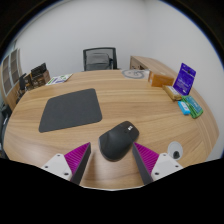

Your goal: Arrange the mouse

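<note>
Even, bright indoor light is noted. Soft shadow is cast beneath the mouse (119, 141). Strong fisheye curvature is observed at the table (120, 95) edges.

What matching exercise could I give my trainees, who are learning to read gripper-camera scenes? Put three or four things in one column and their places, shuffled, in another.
Things:
1. mouse
2. mouse pad
3. office chair
4. purple box

Places:
A. behind the table's far edge
B. between the fingers of the open hand-held gripper, just ahead of their tips
C. flat on the table, beyond the left finger
D. upright near the table's right end

Pairs: 1-B, 2-C, 3-A, 4-D
</note>
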Available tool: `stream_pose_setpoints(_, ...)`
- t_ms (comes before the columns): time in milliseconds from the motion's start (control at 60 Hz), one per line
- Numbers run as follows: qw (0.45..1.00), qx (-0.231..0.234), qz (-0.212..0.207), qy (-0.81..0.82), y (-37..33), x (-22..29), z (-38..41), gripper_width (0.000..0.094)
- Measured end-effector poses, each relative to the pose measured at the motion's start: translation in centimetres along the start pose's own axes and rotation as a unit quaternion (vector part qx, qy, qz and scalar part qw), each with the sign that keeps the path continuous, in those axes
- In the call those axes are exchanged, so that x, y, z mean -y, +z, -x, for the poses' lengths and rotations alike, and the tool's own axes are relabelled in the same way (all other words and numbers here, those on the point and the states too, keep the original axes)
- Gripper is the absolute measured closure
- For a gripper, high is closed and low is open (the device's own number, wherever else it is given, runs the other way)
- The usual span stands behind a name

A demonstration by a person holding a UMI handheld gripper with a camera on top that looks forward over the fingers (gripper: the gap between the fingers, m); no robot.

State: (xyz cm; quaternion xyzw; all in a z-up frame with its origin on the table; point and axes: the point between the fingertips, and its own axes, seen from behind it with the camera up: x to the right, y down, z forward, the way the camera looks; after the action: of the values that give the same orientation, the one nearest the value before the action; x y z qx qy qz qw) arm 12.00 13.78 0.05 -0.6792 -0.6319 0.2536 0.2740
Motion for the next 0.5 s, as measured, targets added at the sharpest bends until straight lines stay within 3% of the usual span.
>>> stream_pose_setpoints(500,1.000,0.001,0.005,0.013,3.9,2.9,-0.5,0.0075)
